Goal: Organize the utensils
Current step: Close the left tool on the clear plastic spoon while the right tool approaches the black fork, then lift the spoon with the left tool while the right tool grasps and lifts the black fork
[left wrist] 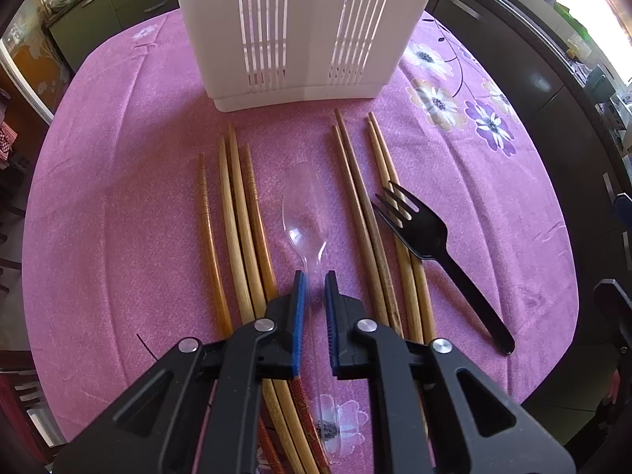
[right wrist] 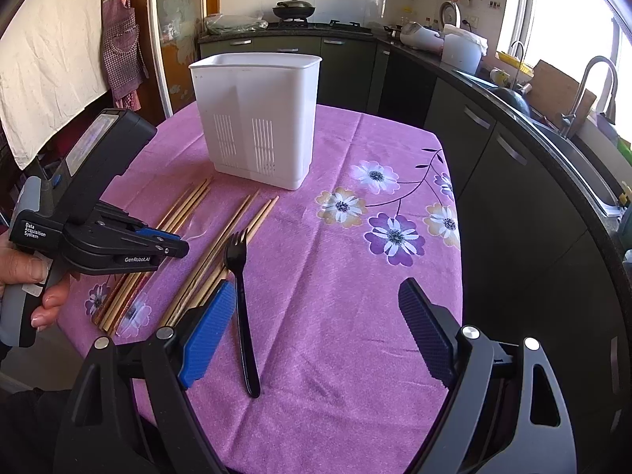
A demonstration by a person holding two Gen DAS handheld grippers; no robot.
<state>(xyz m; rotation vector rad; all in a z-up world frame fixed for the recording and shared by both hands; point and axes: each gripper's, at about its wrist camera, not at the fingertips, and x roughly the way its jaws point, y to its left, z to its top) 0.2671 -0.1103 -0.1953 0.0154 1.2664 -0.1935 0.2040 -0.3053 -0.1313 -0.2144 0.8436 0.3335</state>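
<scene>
Pick-up step of the tidying task. Left tongs clenched on the handle of the clear plastic spoon, lying on the pink-clothed surface between 2 groups of wooden chopsticks, bowl end toward the white slotted holder. Right tongs released, jaws wide, poised above the cloth with the black fork just beside the blue pad, untouched. No utensil visible inside the holder, so judged early in the task. Next move, as judged: lift clear of the neighbouring chopsticks, carry over the holder's rim, lower handle-first into a compartment.
</scene>
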